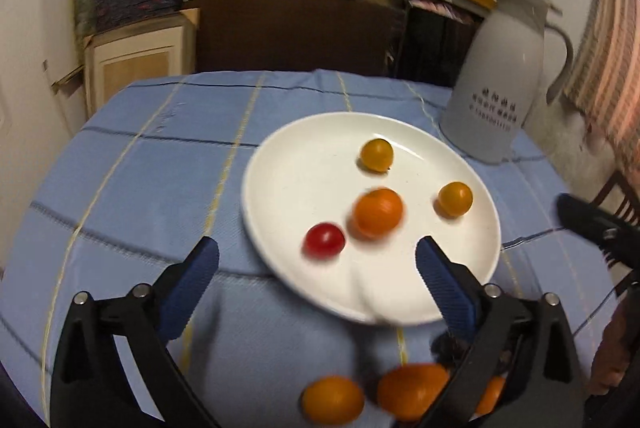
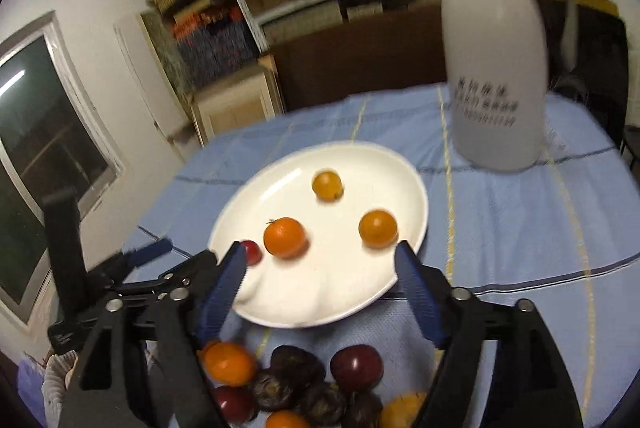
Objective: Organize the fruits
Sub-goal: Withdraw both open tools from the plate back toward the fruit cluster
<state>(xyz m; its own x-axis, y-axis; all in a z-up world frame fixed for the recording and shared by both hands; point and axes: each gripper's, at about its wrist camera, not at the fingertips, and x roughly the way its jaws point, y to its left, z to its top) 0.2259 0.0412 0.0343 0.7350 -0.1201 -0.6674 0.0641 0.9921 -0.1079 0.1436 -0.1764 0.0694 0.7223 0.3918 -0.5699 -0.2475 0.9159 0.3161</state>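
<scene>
1. From your left wrist camera, your left gripper point(image 1: 318, 254) stands with its blue fingers point(image 1: 192, 282) spread wide and nothing between them; one fingertip hangs over the near rim of the white plate point(image 1: 276, 164), the other over the blue checked tablecloth point(image 1: 132, 188) beside it.
2. The plate sits near the middle of the table and carries four fruits: a red cherry tomato point(image 1: 324, 240) toward its near edge, a larger orange fruit point(image 1: 378, 213) just beside it, and two smaller yellow-orange ones point(image 1: 376, 154) farther back, well apart.
3. More orange fruits point(image 1: 333, 399) lie on the cloth at the near edge of the table. A white jug point(image 1: 496, 84) stands at the far right corner.
4. From your right wrist camera, your right gripper point(image 2: 322, 262) is also open and holds nothing, its tips over the plate's near rim point(image 2: 416, 188).
5. Below it, at the table's near edge, lies a heap of dark purple fruits point(image 2: 356, 364) mixed with orange ones point(image 2: 230, 364).
6. Your left gripper point(image 2: 148, 252) shows at the left; its spread is hard to judge from here.
</scene>
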